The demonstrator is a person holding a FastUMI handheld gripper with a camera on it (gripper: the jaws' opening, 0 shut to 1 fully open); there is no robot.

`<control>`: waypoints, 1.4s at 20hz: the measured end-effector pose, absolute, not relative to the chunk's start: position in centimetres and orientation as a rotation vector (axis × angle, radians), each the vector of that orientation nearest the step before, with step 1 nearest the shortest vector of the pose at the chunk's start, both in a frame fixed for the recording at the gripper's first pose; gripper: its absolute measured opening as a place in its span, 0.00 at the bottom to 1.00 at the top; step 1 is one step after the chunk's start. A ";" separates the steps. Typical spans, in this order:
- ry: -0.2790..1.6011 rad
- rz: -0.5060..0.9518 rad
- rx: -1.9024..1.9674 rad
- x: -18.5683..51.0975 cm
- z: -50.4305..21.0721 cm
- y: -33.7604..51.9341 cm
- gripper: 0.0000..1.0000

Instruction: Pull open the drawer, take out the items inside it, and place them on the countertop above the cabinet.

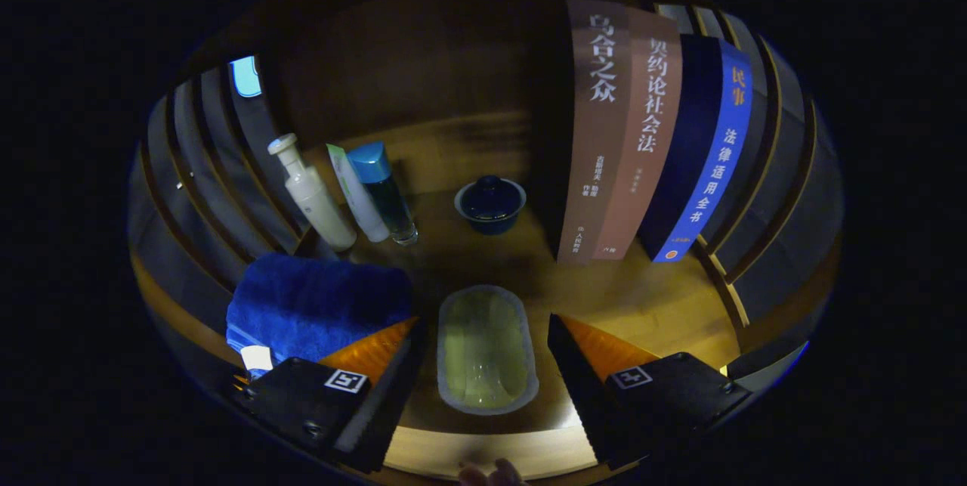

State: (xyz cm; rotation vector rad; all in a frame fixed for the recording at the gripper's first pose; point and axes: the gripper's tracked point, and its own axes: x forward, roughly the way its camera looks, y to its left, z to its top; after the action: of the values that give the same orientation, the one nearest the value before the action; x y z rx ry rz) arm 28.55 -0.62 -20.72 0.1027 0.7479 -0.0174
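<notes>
Claw [483,365] hangs above the table [650,304], fingers spread wide, gripping nothing. Between the fingers lies an oval, pale green sponge-like pad [485,350] with a grey rim, flat on the wood; it looks like an item taken from the drawer and set down, released. Neither finger touches it.

Risks, judged from here: the folded blue towel [317,304] sits just beside the left finger and partly under it, so pulling away at a slant could snag it and drag it off the front edge. The pad lies close to that edge; a nudge from a finger could push it over. Beyond the fingers the small dark lidded bowl [490,203] and the bottles [340,195] stand upright, easy to topple if the claw moves forward. Standing books [650,131] ahead to the right could tip if bumped.

Drawer: cannot place it from here. Fingertips of a person [487,475] peek just below the claw.
</notes>
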 end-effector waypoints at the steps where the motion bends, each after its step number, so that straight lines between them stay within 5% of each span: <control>1: 0.718 -0.014 0.107 27.7 -19.8 -0.5 1.00; 13: 0.301 0.001 0.162 10.7 -12.0 -0.4 0.99; 21: 0.292 0.020 0.091 0.4 -21.0 0.7 0.99; 28: 0.335 -0.016 0.087 -0.4 -29.0 0.6 0.99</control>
State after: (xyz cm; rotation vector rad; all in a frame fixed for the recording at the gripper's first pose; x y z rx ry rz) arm -0.42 0.61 -29.04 0.0867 0.3347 -0.0159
